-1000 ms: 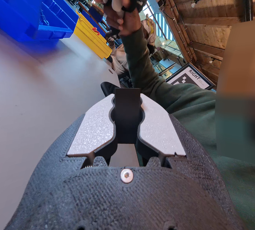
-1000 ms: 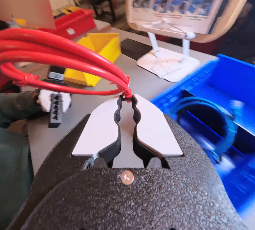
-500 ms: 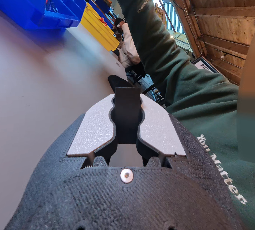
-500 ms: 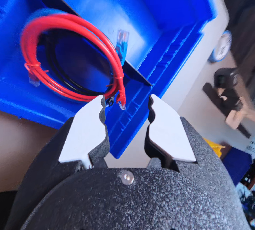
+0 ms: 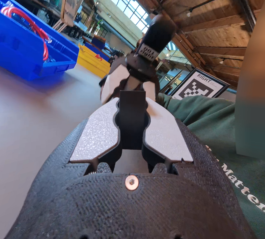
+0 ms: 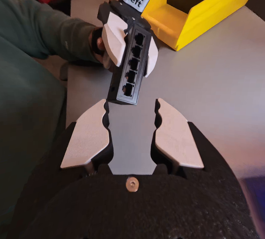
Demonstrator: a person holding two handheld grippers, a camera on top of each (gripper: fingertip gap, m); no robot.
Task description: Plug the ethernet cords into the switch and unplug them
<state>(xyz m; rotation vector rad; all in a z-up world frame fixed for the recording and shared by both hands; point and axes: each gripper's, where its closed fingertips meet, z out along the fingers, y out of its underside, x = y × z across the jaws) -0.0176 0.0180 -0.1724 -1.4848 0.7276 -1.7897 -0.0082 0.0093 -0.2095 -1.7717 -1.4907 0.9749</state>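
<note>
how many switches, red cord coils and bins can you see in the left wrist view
switch: 1, clamped in the left tongs
red cord coil: 1, lying in the blue bin
bins: 2, the blue bin and the yellow bin
total: 4

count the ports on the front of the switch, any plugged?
5, in a single row down the face of the switch, which the left gripper clamps. All five look empty: none holds a cord. The right gripper is open just below it.
</note>
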